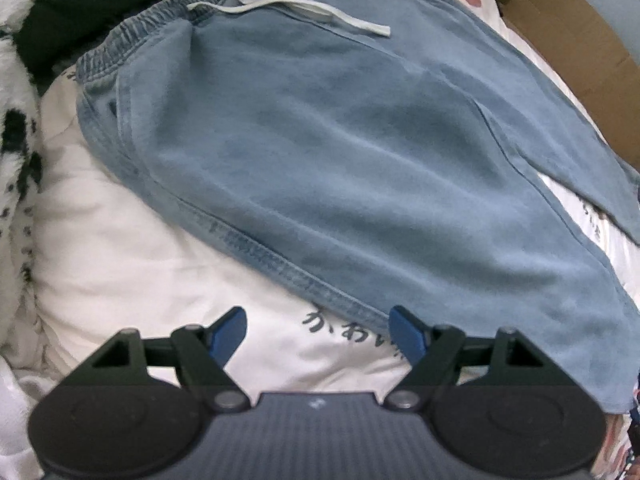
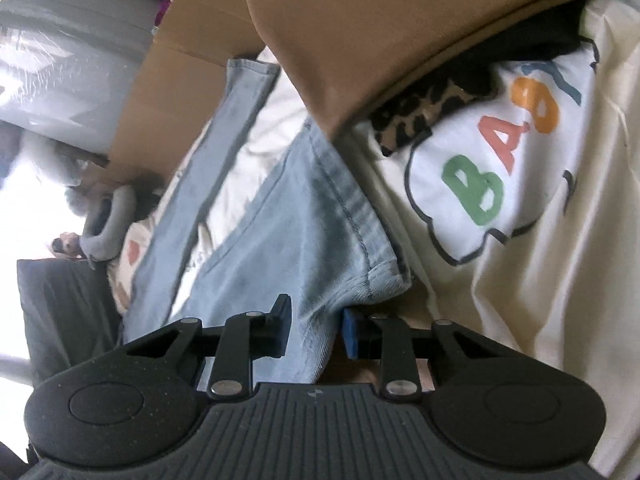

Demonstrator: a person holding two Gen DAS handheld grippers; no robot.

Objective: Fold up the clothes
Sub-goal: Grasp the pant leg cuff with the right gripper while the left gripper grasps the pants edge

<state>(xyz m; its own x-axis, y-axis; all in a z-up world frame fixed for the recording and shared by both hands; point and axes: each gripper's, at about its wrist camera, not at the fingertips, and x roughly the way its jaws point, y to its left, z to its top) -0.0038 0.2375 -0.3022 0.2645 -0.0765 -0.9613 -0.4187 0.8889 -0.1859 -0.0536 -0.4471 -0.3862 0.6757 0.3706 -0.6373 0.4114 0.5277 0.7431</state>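
A white printed bedsheet (image 1: pixel 120 248) covers the bed, and on it lie the light-blue denim shorts (image 1: pixel 340 152), spread flat, elastic waistband and white drawstring (image 1: pixel 288 8) at the far side, hem toward the near side. A cream "BABY" print cloth (image 2: pixel 500 160) and a folded tan garment (image 2: pixel 360 32) lie to the right, a cardboard box (image 2: pixel 180 60) beyond.

The left gripper (image 1: pixel 318 336) hangs wide open just above the near hem edge, nothing between its pads. The right gripper (image 2: pixel 314 332) has narrowed around a leg-hem corner of the shorts; cloth sits between the blue pads, though they look not quite pressed together.

Risk, as I judge it: lifting now could let that corner slip from the right gripper, and the left may pinch the bedsheet along with the hem.
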